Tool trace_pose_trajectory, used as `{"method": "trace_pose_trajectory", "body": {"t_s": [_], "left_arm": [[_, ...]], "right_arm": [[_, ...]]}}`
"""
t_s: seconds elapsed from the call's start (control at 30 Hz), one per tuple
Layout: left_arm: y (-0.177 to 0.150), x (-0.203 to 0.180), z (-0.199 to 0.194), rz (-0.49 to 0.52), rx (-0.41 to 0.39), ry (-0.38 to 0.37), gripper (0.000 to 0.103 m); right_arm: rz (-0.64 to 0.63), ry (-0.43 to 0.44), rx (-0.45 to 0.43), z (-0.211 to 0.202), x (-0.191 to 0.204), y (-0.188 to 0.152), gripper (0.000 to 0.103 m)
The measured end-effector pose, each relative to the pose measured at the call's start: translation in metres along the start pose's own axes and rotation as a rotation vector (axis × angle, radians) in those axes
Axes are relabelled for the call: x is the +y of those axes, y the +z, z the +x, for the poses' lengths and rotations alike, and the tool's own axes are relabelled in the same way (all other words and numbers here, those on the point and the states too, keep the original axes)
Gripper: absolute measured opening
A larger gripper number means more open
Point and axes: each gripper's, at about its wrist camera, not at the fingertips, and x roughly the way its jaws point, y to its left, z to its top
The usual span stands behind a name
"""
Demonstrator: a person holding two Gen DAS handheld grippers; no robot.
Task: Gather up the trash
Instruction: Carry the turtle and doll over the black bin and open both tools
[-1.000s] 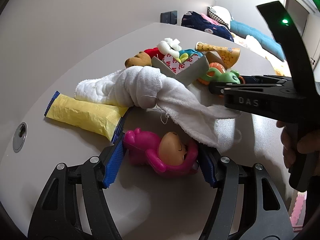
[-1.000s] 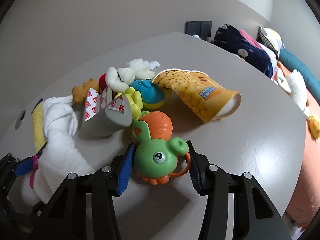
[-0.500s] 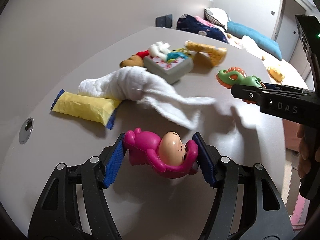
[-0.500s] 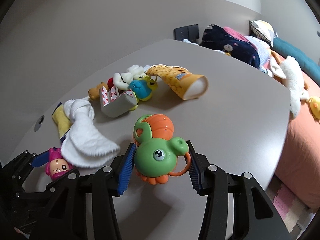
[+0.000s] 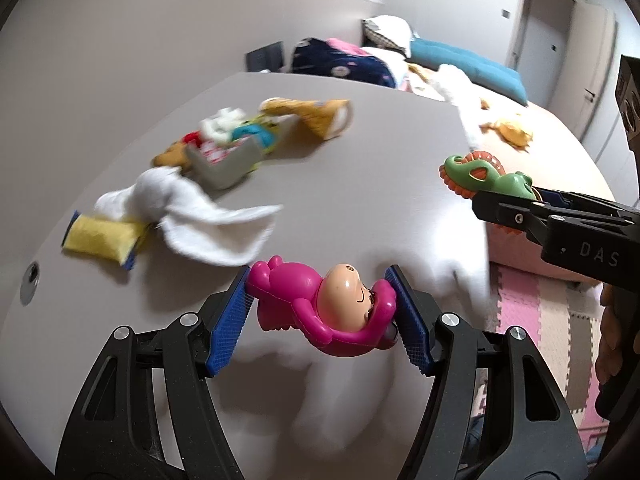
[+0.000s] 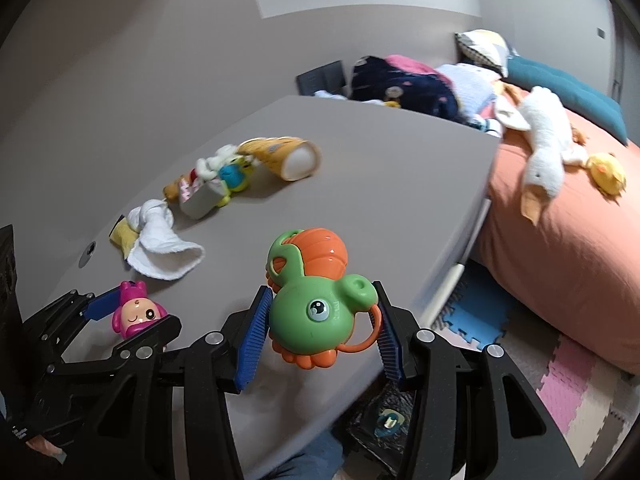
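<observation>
A: Quickly, tools?
B: Left tool (image 5: 320,312) clamped on pink doll (image 5: 320,312); right tool (image 6: 318,328) clamped on green turtle (image 6: 312,308), both above bench (image 6: 380,184).
A: Farther?
B: White cloth (image 6: 160,252), yellow packet (image 5: 100,236), then toy pile (image 6: 216,184).

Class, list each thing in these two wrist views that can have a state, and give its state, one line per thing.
left gripper: shut on pink doll
pink doll: gripped, lifted off table
right gripper: shut on green turtle toy
green turtle toy: gripped, held in air
white cloth: crumpled on table
yellow packet: lying flat, partly under the cloth
orange snack bag: lying on its side
</observation>
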Motion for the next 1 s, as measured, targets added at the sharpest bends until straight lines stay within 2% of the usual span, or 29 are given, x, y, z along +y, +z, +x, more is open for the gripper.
{"method": "trace_pose_trajectory", "body": {"t_s": [0.57, 1.0], "left_arm": [[0.015, -0.107, 0.001, 0.165, -0.005, -0.136, 0.065], [0.016, -0.176, 0.006, 0.294, 0.02, -0.233, 0.065]], "right_arm": [[0.132, -0.116, -0.06, -0.063, -0.086, -0.031, 0.051], [0.228, -0.205, -0.072, -0.092, -0.137, -0.057, 0.051]]}}
